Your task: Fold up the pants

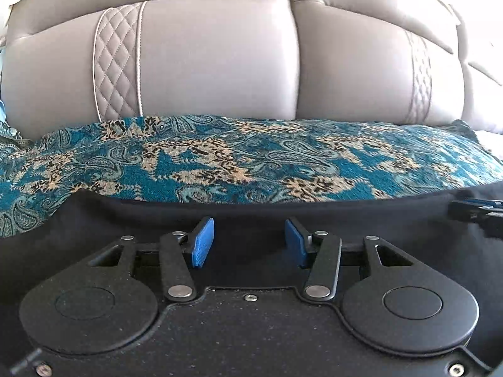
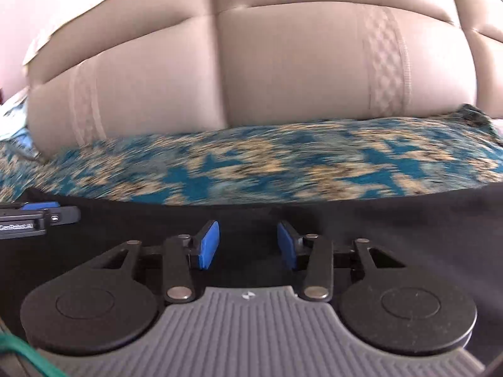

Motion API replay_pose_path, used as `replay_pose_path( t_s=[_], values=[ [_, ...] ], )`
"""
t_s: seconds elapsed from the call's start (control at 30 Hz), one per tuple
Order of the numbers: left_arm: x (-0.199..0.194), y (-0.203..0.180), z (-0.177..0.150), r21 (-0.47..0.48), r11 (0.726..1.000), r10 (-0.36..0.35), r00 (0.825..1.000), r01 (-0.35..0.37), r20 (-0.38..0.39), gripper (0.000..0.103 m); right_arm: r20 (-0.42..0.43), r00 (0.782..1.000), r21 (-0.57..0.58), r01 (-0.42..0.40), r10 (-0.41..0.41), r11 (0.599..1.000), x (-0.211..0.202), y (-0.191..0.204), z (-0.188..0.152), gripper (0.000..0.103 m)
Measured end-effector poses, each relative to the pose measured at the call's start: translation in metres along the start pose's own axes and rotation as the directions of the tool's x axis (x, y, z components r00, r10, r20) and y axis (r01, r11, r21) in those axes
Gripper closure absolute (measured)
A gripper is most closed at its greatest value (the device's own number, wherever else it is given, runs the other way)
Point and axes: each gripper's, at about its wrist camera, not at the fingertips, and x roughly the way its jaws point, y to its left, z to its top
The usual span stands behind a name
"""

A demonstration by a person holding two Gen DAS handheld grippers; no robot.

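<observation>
Black pants (image 1: 251,213) lie flat on a teal patterned cloth; their far edge runs across both views. My left gripper (image 1: 249,242) is open, its blue pads (image 1: 202,242) low over the black fabric with nothing between them. My right gripper (image 2: 248,243) is open too, just above the pants (image 2: 408,220), empty. The right gripper shows at the right edge of the left wrist view (image 1: 478,215). The left gripper shows at the left edge of the right wrist view (image 2: 37,216). The right wrist view is blurred.
The teal and beige paisley cloth (image 1: 251,157) covers a sofa seat. The grey leather backrest (image 1: 220,62) with quilted strips rises right behind it (image 2: 283,62). A green cord (image 2: 22,355) lies at the lower left of the right wrist view.
</observation>
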Motion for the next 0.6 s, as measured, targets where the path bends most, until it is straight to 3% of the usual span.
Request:
replay_pose_path(
  t_s=[0.13, 0.4, 0.5, 0.53, 0.6],
  values=[
    [0.011, 0.003, 0.001, -0.009, 0.999, 0.041, 0.999, -0.041, 0.007, 0.049, 0.015, 0.997, 0.024, 0.080, -0.080, 0.997, 0.002, -0.043, 0.009, 0.044],
    [0.013, -0.001, 0.002, -0.011, 0.996, 0.087, 0.996, -0.087, 0.018, 0.042, 0.038, 0.970, 0.156, 0.231, -0.240, 0.960, 0.004, -0.119, 0.016, 0.043],
    [0.014, -0.001, 0.002, -0.021, 0.995, 0.097, 0.995, -0.097, 0.022, 0.039, 0.046, 0.953, 0.218, 0.283, -0.299, 0.934, 0.000, -0.130, 0.016, 0.030],
    [0.015, -0.001, 0.002, -0.024, 0.995, 0.099, 0.995, -0.098, 0.021, 0.039, 0.049, 0.940, 0.227, 0.319, -0.338, 0.920, -0.004, -0.132, 0.016, 0.023],
    [0.015, -0.001, 0.004, -0.024, 0.995, 0.102, 0.995, -0.102, 0.014, 0.037, 0.047, 0.912, 0.228, 0.388, -0.408, 0.893, -0.009, -0.130, 0.017, 0.021]
  ],
)
